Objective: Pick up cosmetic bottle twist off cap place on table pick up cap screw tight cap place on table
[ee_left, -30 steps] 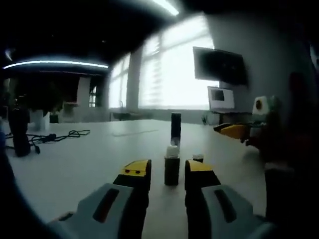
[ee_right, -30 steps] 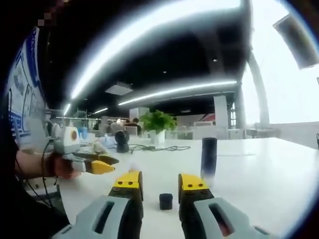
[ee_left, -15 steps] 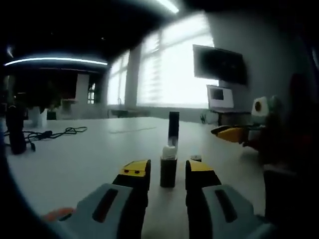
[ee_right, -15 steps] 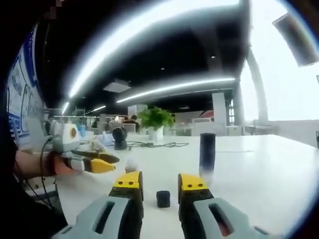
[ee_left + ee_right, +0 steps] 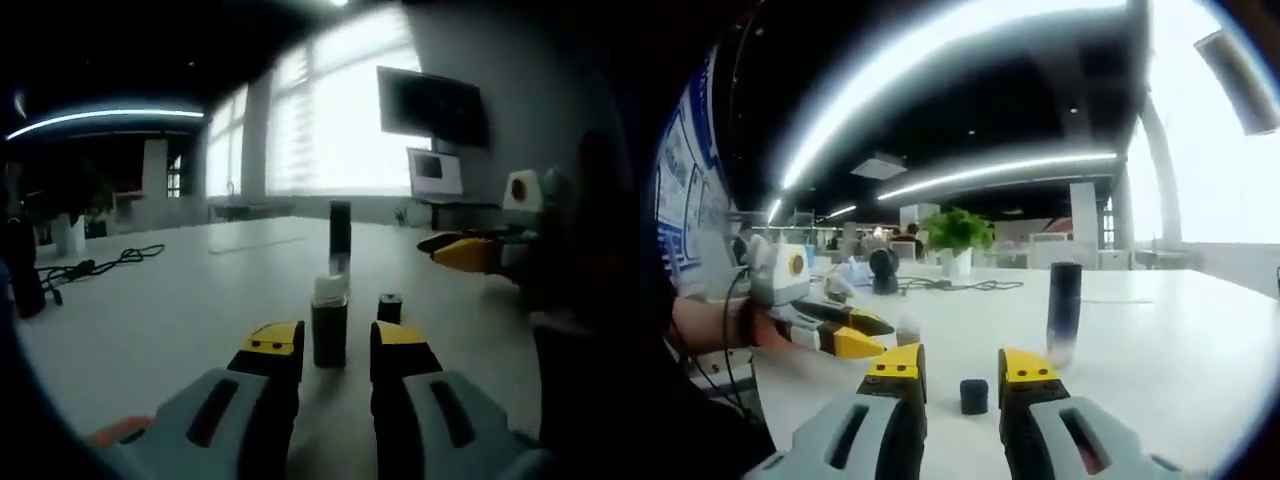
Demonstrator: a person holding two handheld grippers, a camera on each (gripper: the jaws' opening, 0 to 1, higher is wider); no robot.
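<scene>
The small dark bottle (image 5: 329, 332) stands open on the white worktop (image 5: 170, 320), between the left gripper's (image 5: 336, 345) spread fingers. The black cap (image 5: 974, 395) sits between the right gripper's (image 5: 964, 372) spread fingers, beside the bottle.

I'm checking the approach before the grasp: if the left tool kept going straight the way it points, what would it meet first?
Probably the uncapped cosmetic bottle, standing upright between the open left tool's jaw tips. The loose cap sits off to its right, the tall dark cylinder farther behind.
</scene>
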